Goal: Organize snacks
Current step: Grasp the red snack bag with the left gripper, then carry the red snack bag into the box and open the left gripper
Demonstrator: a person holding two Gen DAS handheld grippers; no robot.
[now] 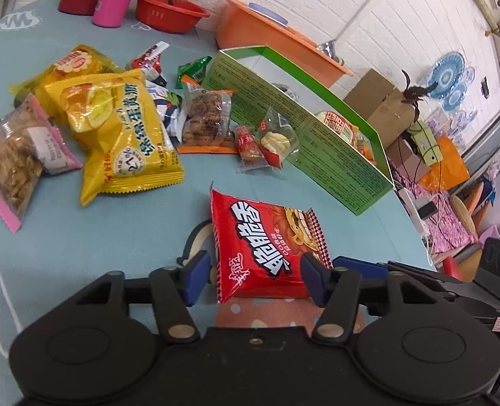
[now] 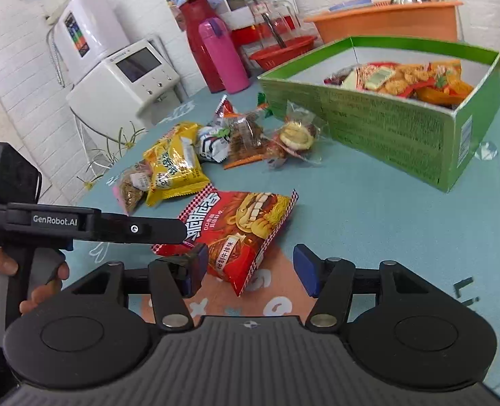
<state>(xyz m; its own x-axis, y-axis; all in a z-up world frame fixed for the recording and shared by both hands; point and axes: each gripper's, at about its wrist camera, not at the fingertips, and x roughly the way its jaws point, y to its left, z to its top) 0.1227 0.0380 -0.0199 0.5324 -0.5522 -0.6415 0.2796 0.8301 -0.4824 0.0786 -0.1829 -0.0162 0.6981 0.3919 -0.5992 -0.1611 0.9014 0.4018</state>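
A red snack packet (image 1: 263,250) lies on the teal tablecloth; it also shows in the right wrist view (image 2: 243,230). My left gripper (image 1: 255,279) is open with its blue pads on either side of the packet's near end, not clamped. My right gripper (image 2: 248,269) is open and empty, its pads either side of the packet's near corner. The left gripper's finger (image 2: 141,228) reaches the packet from the left. A green cardboard box (image 2: 385,128) holds several snacks; it also shows in the left wrist view (image 1: 304,128). Loose snacks lie beyond, among them a yellow bag (image 1: 121,135).
A clear bag with pink edges (image 1: 9,159) lies at far left. A pink bottle (image 2: 222,57), red flask (image 2: 195,34), red bowl (image 2: 280,50) and orange basin (image 2: 388,20) stand at the table's back. White appliances (image 2: 124,77) stand left. The table edge runs right of the box (image 1: 409,216).
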